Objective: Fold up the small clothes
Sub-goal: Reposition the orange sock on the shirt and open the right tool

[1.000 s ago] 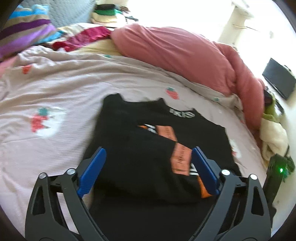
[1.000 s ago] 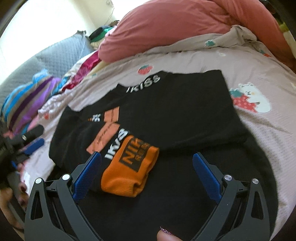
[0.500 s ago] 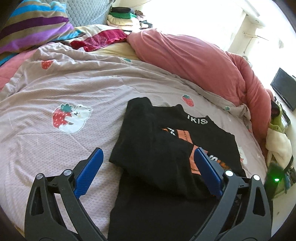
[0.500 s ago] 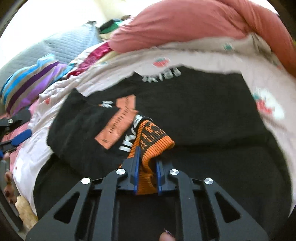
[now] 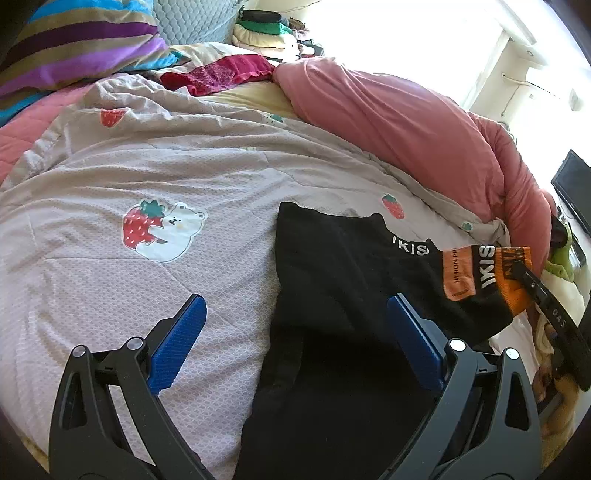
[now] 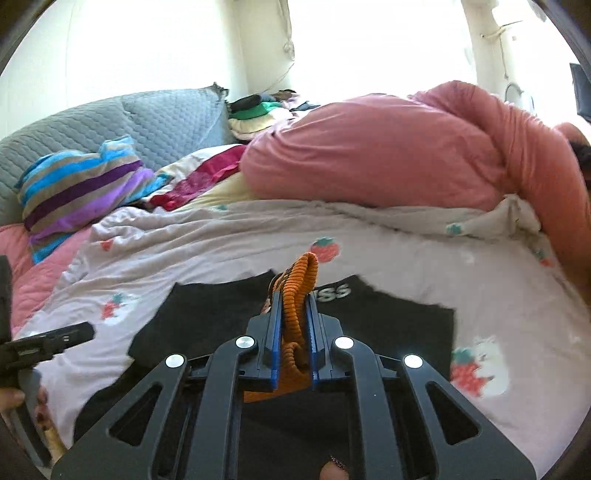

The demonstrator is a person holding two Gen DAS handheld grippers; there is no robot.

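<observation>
A black sweatshirt (image 5: 332,280) with white letters and orange patches lies on the pale strawberry-print bedspread (image 5: 155,177); it also shows in the right wrist view (image 6: 207,314). My right gripper (image 6: 293,295) is shut on the sleeve's orange ribbed cuff (image 6: 297,288) and holds it lifted above the shirt. In the left wrist view that cuff (image 5: 513,280) hangs in the air at the right, the sleeve stretched out from the body. My left gripper (image 5: 295,317) is open and empty, above the shirt's left edge.
A pink duvet (image 5: 399,122) is heaped along the far side of the bed. A striped pillow (image 6: 77,188) and a grey quilted headboard (image 6: 155,122) lie at the left. Folded clothes (image 5: 262,33) are stacked at the back. A dark screen (image 5: 572,188) stands at the right.
My right gripper has shut on the orange cuff and lifted it up and away to the right, pulling the sleeve out. My left gripper has drawn back and to the left, still open.
</observation>
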